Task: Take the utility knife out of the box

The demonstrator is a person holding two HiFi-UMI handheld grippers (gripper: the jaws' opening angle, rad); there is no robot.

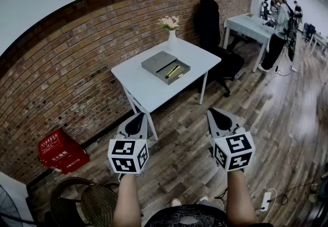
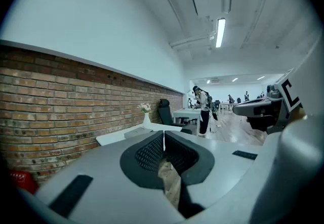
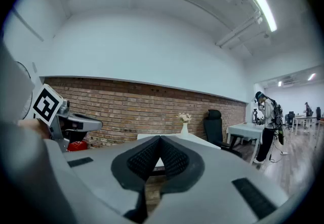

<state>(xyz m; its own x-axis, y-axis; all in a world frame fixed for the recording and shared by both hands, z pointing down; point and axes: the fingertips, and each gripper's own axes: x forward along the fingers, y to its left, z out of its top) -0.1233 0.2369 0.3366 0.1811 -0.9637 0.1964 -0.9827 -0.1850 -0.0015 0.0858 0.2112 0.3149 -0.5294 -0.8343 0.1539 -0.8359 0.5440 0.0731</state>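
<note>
On a white table [image 1: 148, 87] by the brick wall lies an open grey box [image 1: 165, 66], and a yellow and black utility knife [image 1: 172, 71] rests in its tray. My left gripper [image 1: 137, 118] and right gripper [image 1: 214, 115] hang side by side over the wooden floor, well short of the table. Both are shut with nothing between the jaws. In the left gripper view the table [image 2: 119, 136] shows small beyond the left gripper [image 2: 164, 134]. The right gripper [image 3: 160, 139] points toward the same table [image 3: 195, 139] in the right gripper view.
A white vase of flowers [image 1: 171, 34] stands at the table's far end. A black office chair [image 1: 212, 31] sits just right of it. A red crate [image 1: 61, 151] lies by the wall at left. A person [image 1: 279, 28] stands at another white table [image 1: 248, 25] far right.
</note>
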